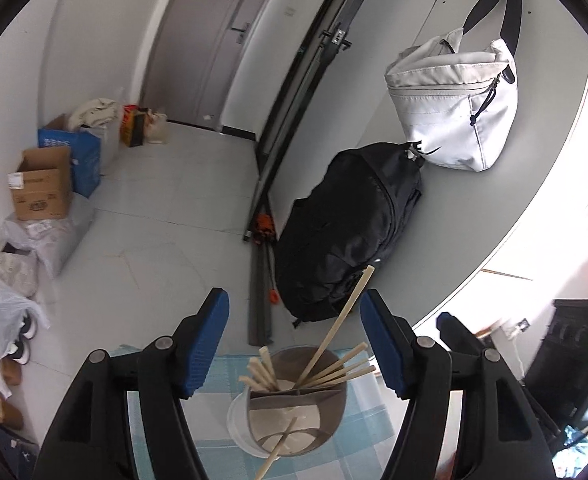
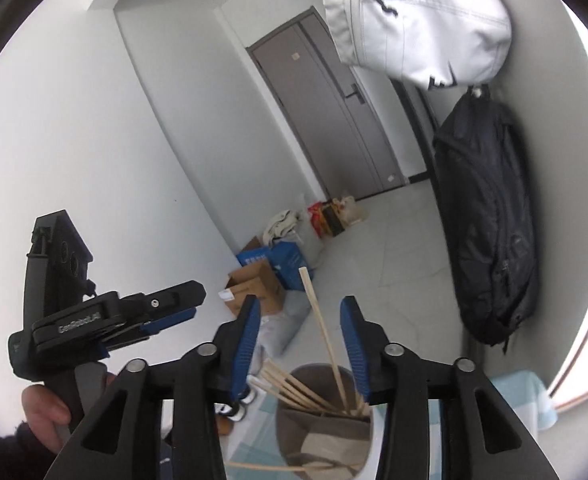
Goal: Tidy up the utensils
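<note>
A grey divided utensil holder (image 1: 294, 412) stands on a blue checked cloth (image 1: 221, 372). Several wooden chopsticks (image 1: 334, 368) stand in its far compartment; one longer chopstick (image 1: 348, 312) leans up out of it. One chopstick (image 1: 279, 448) lies in the near compartment. My left gripper (image 1: 294, 340) is open and empty above the holder. In the right wrist view the holder (image 2: 326, 432) sits below my right gripper (image 2: 300, 344), which is open, with a tall chopstick (image 2: 320, 320) standing between its fingers, untouched. The left gripper (image 2: 165, 312) shows there at the left.
A black backpack (image 1: 350, 228) and a white bag (image 1: 458, 100) hang on the wall to the right. Cardboard boxes (image 1: 43, 184), bags and shoes (image 1: 17, 344) sit on the floor at the left. A grey door (image 1: 213, 40) is at the back.
</note>
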The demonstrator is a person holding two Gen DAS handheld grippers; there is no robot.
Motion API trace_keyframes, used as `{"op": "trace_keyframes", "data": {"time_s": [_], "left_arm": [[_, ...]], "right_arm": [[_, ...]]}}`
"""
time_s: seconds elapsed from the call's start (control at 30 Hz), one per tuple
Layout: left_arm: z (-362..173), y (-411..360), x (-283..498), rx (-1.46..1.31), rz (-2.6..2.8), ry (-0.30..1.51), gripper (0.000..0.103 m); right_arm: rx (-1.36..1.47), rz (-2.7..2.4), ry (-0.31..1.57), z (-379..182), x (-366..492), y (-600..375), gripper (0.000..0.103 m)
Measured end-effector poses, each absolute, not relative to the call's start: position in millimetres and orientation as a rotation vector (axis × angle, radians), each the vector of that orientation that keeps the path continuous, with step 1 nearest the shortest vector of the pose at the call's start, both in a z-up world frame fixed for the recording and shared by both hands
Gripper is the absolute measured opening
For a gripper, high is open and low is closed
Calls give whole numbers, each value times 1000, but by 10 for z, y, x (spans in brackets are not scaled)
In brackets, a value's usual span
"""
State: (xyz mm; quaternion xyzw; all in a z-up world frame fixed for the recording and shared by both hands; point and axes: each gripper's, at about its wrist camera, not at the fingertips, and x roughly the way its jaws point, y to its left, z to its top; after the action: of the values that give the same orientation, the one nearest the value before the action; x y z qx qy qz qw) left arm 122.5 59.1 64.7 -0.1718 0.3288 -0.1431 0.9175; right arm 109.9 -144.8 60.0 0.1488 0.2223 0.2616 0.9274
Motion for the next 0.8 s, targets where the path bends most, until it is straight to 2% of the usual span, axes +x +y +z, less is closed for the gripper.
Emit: {"op": "trace_keyframes", "data": {"time_s": [0.2, 0.23, 0.3, 0.47, 0.57, 0.73, 0.8], "left_arm": [[736, 608, 1044, -318, -200, 645, 65], [762, 599, 994, -308, -182, 637, 66], [803, 588, 898, -298, -156, 619, 79], [874, 530, 718, -281, -130, 575, 80], [891, 496, 608, -270, -116, 557, 80], [890, 461, 423, -255, -100, 530, 82], [877, 442, 350, -247, -93, 517, 87]], "right_arm": [[274, 533, 438, 655, 876, -1458, 58], [270, 534, 429, 670, 825, -1460, 59], [264, 533, 412, 693, 748, -1466, 63], [238, 536, 385, 750, 525, -1473, 75], [241, 536, 368, 775, 414, -1500, 86], [236, 531, 350, 801, 202, -1543, 95], [230, 529, 339, 802, 144, -1563, 98]]}}
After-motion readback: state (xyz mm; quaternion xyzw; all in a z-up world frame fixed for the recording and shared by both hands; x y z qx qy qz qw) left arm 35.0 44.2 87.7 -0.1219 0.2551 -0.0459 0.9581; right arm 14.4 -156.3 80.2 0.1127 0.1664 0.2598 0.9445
